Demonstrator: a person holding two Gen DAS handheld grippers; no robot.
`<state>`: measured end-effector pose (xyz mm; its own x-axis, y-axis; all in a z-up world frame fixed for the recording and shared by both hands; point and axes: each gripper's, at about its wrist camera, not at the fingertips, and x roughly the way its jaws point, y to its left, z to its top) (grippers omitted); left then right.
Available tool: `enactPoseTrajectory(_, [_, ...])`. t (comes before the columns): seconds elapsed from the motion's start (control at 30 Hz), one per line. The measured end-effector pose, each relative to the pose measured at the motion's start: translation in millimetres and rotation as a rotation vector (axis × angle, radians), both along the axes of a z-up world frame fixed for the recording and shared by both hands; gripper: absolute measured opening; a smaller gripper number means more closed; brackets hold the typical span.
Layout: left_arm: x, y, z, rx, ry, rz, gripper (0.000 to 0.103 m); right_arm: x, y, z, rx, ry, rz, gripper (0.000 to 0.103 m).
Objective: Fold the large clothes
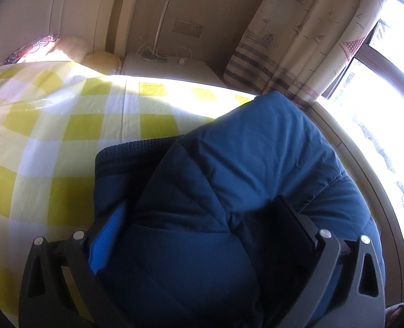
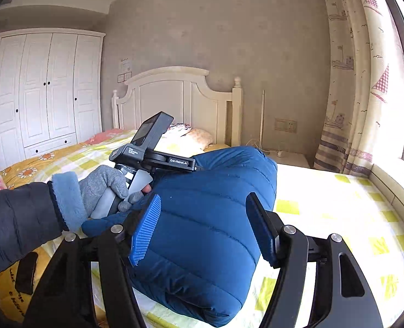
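A blue quilted puffer jacket (image 2: 210,218) lies folded into a thick bundle on the yellow-and-white checked bedsheet (image 2: 338,218). In the left wrist view the jacket (image 1: 243,164) fills the lower middle, with its dark ribbed hem at the left. My left gripper (image 1: 202,232) is open, its fingers spread wide on either side of the padded fabric. My right gripper (image 2: 204,227) is open just above the bundle, not closed on it. The right wrist view shows the gloved hand (image 2: 103,188) holding the left gripper's handle at the jacket's far left side.
A white headboard (image 2: 174,95) and pillows (image 2: 196,136) stand at the far end of the bed. A white nightstand (image 1: 163,65) with cables sits beside it. A curtain (image 2: 352,95) and window run along the right. A white wardrobe (image 2: 46,90) is far left. A dark phone (image 2: 26,273) lies at lower left.
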<state>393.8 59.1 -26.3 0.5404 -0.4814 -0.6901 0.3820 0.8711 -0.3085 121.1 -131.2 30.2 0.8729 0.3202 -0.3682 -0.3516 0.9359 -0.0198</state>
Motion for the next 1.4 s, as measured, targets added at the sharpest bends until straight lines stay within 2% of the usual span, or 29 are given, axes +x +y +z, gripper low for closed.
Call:
enactPoseTrajectory(0.03, [-1, 1, 0, -0.004, -0.002, 0.004, 0.101, 14, 17, -22, -0.07, 0.097, 0.047, 0.066])
enactPoseTrajectory(0.07, [-3, 3, 1, -0.013, -0.006, 0.007, 0.101, 12, 32, -43, -0.167, 0.081, 0.014, 0.067])
enactPoseTrajectory(0.1, [-5, 4, 0, -0.012, -0.011, 0.016, 0.101, 0, 43, -56, -0.238, 0.016, -0.02, 0.067])
enactPoseTrajectory(0.13, [-9, 5, 1, -0.006, -0.021, 0.027, 0.101, -3, 47, -60, -0.265, 0.009, -0.029, 0.067])
enactPoseTrajectory(0.27, [-17, 6, 5, 0.047, -0.05, 0.08, 0.101, 2, 40, -57, -0.261, 0.056, 0.025, 0.067])
enactPoseTrajectory(0.3, [-19, 2, 10, 0.09, -0.053, 0.094, 0.101, 2, 39, -58, -0.258, 0.057, 0.027, 0.067])
enactPoseTrajectory(0.33, [-22, -4, 19, 0.17, -0.074, 0.13, 0.101, 2, 38, -60, -0.252, 0.055, 0.021, 0.067])
enactPoseTrajectory(0.4, [-35, -18, 45, 0.33, -0.165, 0.215, 0.101, 3, 37, -63, -0.245, 0.051, 0.013, 0.067])
enactPoseTrajectory(0.43, [-43, -22, 61, 0.332, -0.206, 0.234, 0.101, 3, 36, -65, -0.238, 0.05, 0.014, 0.067])
enactPoseTrajectory(0.5, [-60, -28, 91, 0.243, -0.256, 0.248, 0.101, 5, 35, -67, -0.23, 0.054, 0.019, 0.067])
enactPoseTrajectory(0.57, [-68, -40, 106, 0.244, -0.294, 0.285, 0.101, 3, 36, -67, -0.23, 0.056, 0.02, 0.067])
enactPoseTrajectory(0.63, [-62, -50, 97, 0.292, -0.265, 0.34, 0.101, 2, 36, -67, -0.227, 0.058, 0.024, 0.067])
enactPoseTrajectory(0.73, [-47, -50, 46, 0.336, -0.12, 0.373, 0.101, 3, 33, -66, -0.223, 0.067, 0.048, 0.067])
enactPoseTrajectory(0.83, [-50, -21, 37, 0.21, -0.096, 0.427, 0.101, 4, 30, -60, -0.244, 0.084, 0.116, 0.068])
enactPoseTrajectory(0.9, [-51, -5, 34, 0.141, -0.078, 0.451, 0.101, 10, 17, -45, -0.181, 0.125, 0.198, 0.068])
enactPoseTrajectory(0.93, [-55, 2, 34, 0.12, -0.08, 0.468, 0.101, 16, 8, -34, -0.135, 0.132, 0.223, 0.068])
enactPoseTrajectory(1.0, [-65, 10, 34, 0.11, -0.097, 0.509, 0.101, 28, -9, -9, -0.109, 0.071, 0.182, 0.068])
enactPoseTrajectory(1.1, [-74, 8, 35, 0.15, -0.122, 0.505, 0.101, 65, -21, 18, -0.124, 0.036, 0.138, 0.066])
enactPoseTrajectory(1.17, [-78, 6, 35, 0.17, -0.137, 0.511, 0.101, 98, -19, 26, -0.141, 0.041, 0.135, 0.058])
enactPoseTrajectory(1.23, [-81, 7, 33, 0.175, -0.141, 0.518, 0.101, 135, -12, 27, -0.189, 0.058, 0.116, 0.054])
enactPoseTrajectory(1.3, [-83, 9, 32, 0.165, -0.143, 0.518, 0.101, 170, -9, 25, -0.196, 0.083, 0.1, 0.053])
enactPoseTrajectory(1.4, [-80, 11, 30, 0.156, -0.133, 0.511, 0.101, 223, -10, 8, -0.178, 0.187, 0.092, 0.052])
